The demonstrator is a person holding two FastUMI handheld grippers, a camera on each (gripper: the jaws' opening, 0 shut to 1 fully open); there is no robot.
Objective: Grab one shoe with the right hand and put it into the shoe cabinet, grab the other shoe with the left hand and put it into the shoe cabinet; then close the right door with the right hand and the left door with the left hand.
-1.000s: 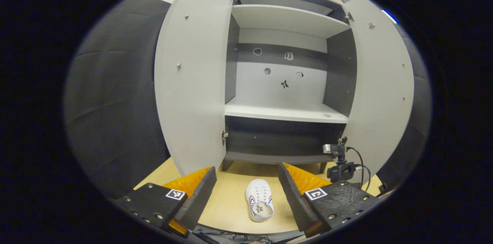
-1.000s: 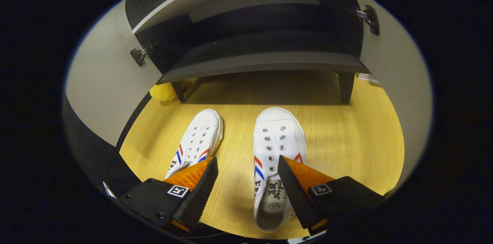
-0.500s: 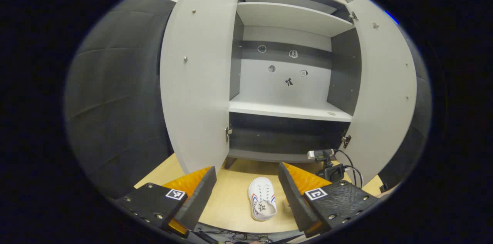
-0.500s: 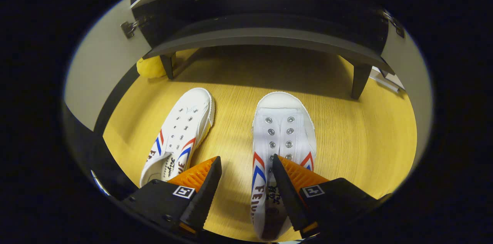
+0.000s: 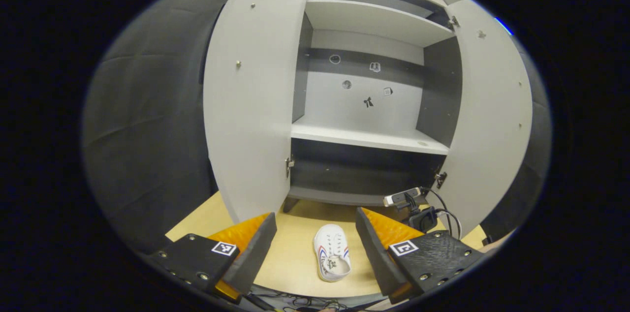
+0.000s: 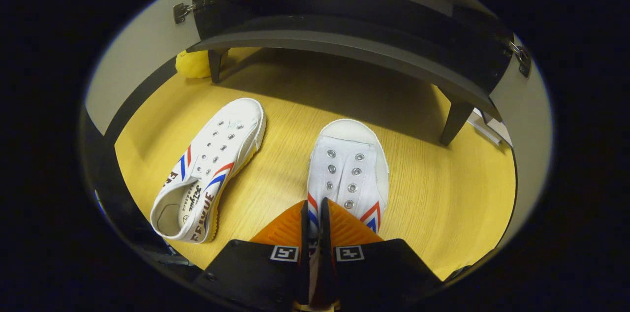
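Note:
Two white canvas shoes with red and blue stripes lie on the wooden floor in front of the shoe cabinet (image 6: pixel 344 31). In the right gripper view my right gripper (image 6: pixel 312 211) is shut on the left side wall of the right shoe (image 6: pixel 349 164), pinching it near the opening. The left shoe (image 6: pixel 211 164) lies free, angled to the left. In the left gripper view my left gripper (image 5: pixel 315 233) hangs open well above the floor, with one shoe (image 5: pixel 332 258) far below between its fingers. Both cabinet doors, the left door (image 5: pixel 248 100) and the right door (image 5: pixel 492 115), stand open.
The cabinet has a white middle shelf (image 5: pixel 366 137) and a dark bottom shelf (image 5: pixel 344 196) on short legs (image 6: pixel 455 117). A yellow object (image 6: pixel 194 63) lies under its left corner. In the left gripper view the other gripper's device (image 5: pixel 418 208) with cables shows low on the right.
My right gripper dropped onto the right shoe and went from open to shut on its side wall. The left gripper view shifted only slightly.

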